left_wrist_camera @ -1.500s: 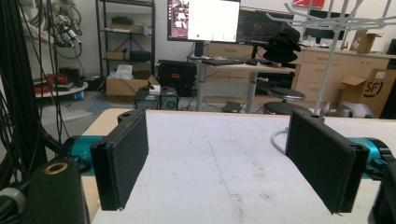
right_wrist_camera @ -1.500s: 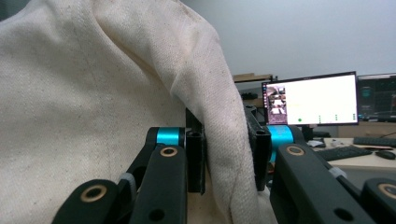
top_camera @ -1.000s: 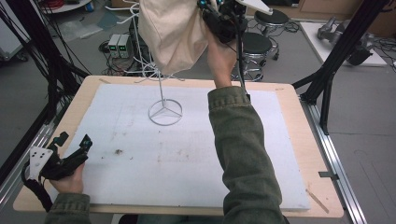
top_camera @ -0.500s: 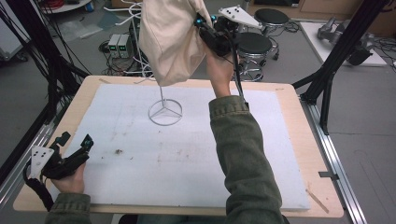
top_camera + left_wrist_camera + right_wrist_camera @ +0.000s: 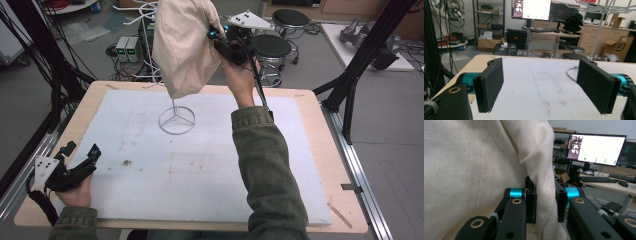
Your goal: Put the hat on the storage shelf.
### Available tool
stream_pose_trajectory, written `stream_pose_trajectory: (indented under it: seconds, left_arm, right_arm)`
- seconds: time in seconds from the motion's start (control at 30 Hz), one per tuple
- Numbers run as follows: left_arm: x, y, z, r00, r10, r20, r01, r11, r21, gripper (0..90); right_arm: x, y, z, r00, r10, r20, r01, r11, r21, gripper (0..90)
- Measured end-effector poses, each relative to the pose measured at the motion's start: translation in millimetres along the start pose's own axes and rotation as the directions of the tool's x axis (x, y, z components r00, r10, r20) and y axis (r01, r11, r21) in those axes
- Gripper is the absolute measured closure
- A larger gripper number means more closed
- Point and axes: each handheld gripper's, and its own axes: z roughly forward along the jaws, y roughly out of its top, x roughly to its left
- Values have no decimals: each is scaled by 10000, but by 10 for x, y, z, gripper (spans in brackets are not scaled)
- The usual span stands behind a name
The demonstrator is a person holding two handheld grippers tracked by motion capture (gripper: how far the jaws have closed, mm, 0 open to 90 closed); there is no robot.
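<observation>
At the top centre of the high view, the right gripper (image 5: 220, 42) is clamped on a fold of the cream cloth bag (image 5: 185, 45); in the right gripper view its jaws pinch the bunched fabric (image 5: 544, 202) tight between them, the bag hanging at the left of that frame. The bag hangs over the white wire stand (image 5: 176, 120) in the upper middle of the white mat (image 5: 210, 170), and what is inside the bag cannot be seen. At the lower left, the left gripper (image 5: 80, 155) rests at the table edge with its jaws wide apart and nothing between them.
</observation>
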Motion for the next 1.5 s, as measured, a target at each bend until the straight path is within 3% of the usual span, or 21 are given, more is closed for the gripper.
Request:
stream_pose_trajectory:
  seconds: [0.2, 0.3, 0.33, 0.6, 0.63, 1.33, 1.43, 1.5]
  left_arm:
    - [-6, -3, 3, 10000, 26, 20, -26, 10000, 62, 219]
    - [-8, -3, 5, 10000, 15, 23, -15, 10000, 37, 220]
    - [-6, -2, 2, 10000, 0, 15, 0, 10000, 43, 220]
    - [-6, -3, 4, 10000, -6, 32, 6, 10000, 43, 220]
    - [-4, -2, 3, 10000, -7, 34, 7, 10000, 38, 220]
    - [-10, 0, 3, 10000, 2, 52, -2, 10000, -4, 220]
    - [-12, 0, 3, 10000, 3, 57, -3, 10000, -13, 220]
    - [-13, 0, 3, 10000, 6, 66, -6, 10000, 0, 220]
  right_arm:
    - [0, -22, 15, 9996, -292, 11, 291, 9988, 385, 776]
    - [-14, -34, 8, 9995, -295, 137, 289, 9987, 426, 710]
    - [-19, -45, 6, 9994, -229, 251, 218, 9989, 406, 627]
    - [-20, -61, 9, 9996, -133, 230, 128, 9997, 210, 522]
    - [-18, -56, -2, 9994, -45, 355, 40, 9999, 160, 440]
    - [-105, -21, -142, 9987, 118, 501, -114, 9999, -87, 337]
    - [-109, -20, -163, 9978, 229, 617, -223, 9997, -105, 304]
    - [-139, -38, -193, 9957, 632, 683, -620, 9979, -192, 281]
